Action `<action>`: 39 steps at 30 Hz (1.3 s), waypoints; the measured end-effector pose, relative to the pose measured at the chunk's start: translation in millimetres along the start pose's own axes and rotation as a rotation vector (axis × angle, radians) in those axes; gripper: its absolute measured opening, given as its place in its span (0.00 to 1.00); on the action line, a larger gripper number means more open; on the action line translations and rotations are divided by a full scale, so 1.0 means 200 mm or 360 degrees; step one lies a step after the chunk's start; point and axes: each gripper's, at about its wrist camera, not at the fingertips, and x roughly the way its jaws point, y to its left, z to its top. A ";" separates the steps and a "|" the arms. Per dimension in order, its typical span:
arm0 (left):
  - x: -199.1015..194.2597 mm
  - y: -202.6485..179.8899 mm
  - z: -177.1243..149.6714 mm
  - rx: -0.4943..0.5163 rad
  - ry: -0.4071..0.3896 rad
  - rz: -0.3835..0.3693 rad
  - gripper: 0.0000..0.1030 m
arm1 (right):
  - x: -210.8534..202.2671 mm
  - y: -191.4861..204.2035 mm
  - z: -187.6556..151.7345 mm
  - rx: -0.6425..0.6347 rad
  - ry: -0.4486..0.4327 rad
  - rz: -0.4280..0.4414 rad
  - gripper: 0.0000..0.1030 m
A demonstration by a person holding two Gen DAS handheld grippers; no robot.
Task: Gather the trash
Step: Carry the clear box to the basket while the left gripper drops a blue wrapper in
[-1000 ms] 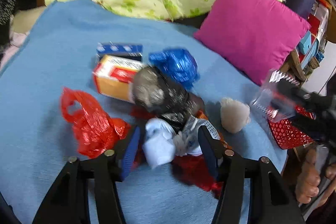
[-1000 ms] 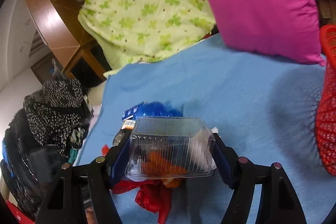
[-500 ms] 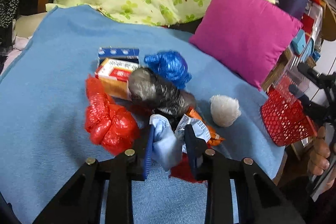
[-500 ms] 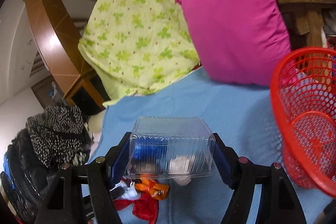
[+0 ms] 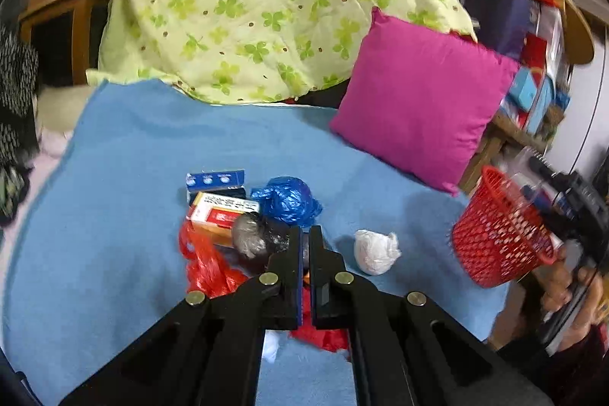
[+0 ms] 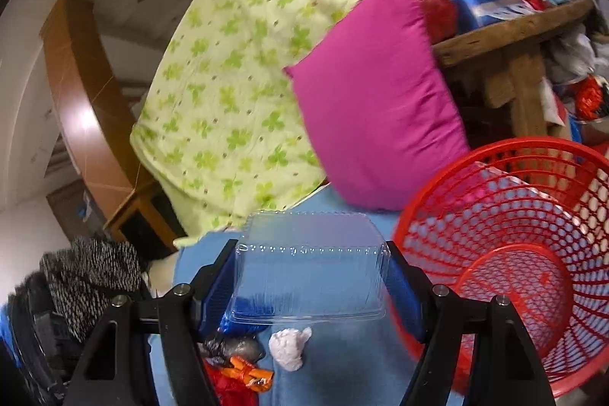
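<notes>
From the left wrist I see my left gripper (image 5: 305, 238) with its jaws drawn together; a white scrap shows beneath the fingers, but I cannot tell whether it is pinched. Just beyond the tips sits the trash pile (image 5: 243, 223): boxes, a blue bag, a grey bundle, a red bag. A white wad (image 5: 376, 252) lies apart at three o'clock of the tips. The blue blanket (image 5: 114, 215) is bare from nine to twelve o'clock. The red basket (image 5: 502, 242) stands at its right edge, tilted, a hand (image 5: 563, 288) just below it.

From the right wrist, my right gripper (image 6: 310, 278) clamps a clear plastic container (image 6: 310, 265) between widely spread fingers. The basket's open mouth (image 6: 533, 253) faces me at three o'clock, its rim close beside the right finger. The magenta pillow (image 6: 377, 109) stands at twelve o'clock.
</notes>
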 end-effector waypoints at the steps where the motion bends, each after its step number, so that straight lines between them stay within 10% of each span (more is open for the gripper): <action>1: 0.01 0.01 -0.01 -0.0001 0.0014 0.0034 0.00 | -0.02 -0.03 0.01 0.0021 -0.0014 -0.0011 0.73; 8: 0.08 0.29 -0.25 -0.0235 0.0243 0.0265 0.23 | -0.09 -0.11 0.05 0.0071 -0.0057 -0.0009 0.73; 13: 0.14 0.31 -0.42 -0.0318 0.0374 0.0326 0.66 | -0.11 -0.08 0.04 0.0023 -0.0079 -0.0020 0.73; 18: 0.25 0.26 -0.54 -0.0301 0.0527 0.0376 0.64 | -0.11 -0.07 0.04 -0.0015 -0.0086 -0.0061 0.73; 20: 0.25 0.24 -0.55 -0.0264 0.0524 0.0400 0.38 | -0.13 -0.09 0.04 -0.0013 -0.0100 -0.0073 0.73; 27: 0.11 0.08 -0.39 -0.0107 0.0307 0.0389 0.26 | -0.19 -0.15 0.07 0.0015 -0.0155 -0.0095 0.73; 39: 0.14 -1.07 0.22 0.0477 0.0061 -0.0273 0.27 | -0.41 -0.48 0.16 0.0237 -0.0289 -0.0206 0.75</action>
